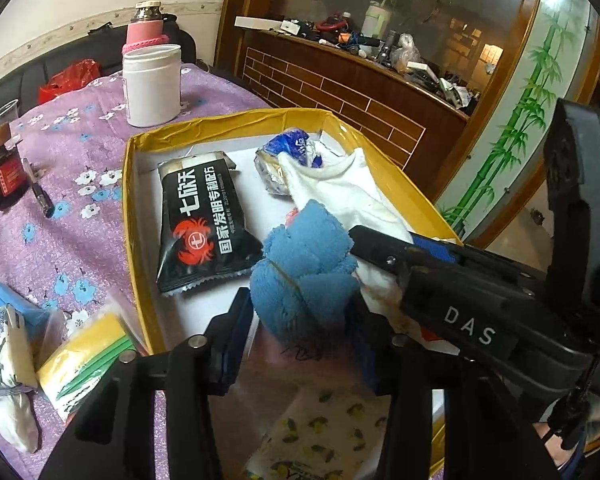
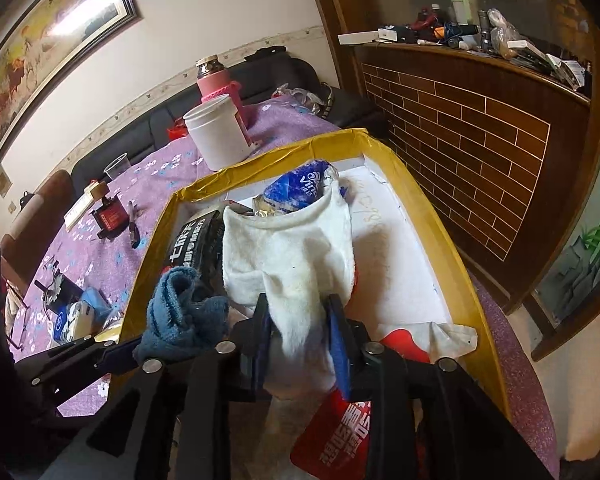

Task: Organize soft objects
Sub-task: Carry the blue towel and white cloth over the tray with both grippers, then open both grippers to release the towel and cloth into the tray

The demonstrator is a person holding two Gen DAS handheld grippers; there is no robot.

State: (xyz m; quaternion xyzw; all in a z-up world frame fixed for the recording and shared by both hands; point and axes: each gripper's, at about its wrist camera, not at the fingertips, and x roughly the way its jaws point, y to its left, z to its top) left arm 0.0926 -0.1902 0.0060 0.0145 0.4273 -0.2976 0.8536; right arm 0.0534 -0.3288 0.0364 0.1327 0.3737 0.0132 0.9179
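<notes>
A yellow-rimmed box with a white floor stands on the purple tablecloth. My left gripper is shut on a blue fluffy cloth and holds it over the box; it also shows in the right wrist view. My right gripper is shut on a white sock above the box; the sock also shows in the left wrist view. In the box lie a black snack packet and a blue tissue pack.
A white jar and a pink bottle stand behind the box. Yellow packs, tissue packs, a pen and a red-black item lie left on the cloth. A red packet lies near the box's front.
</notes>
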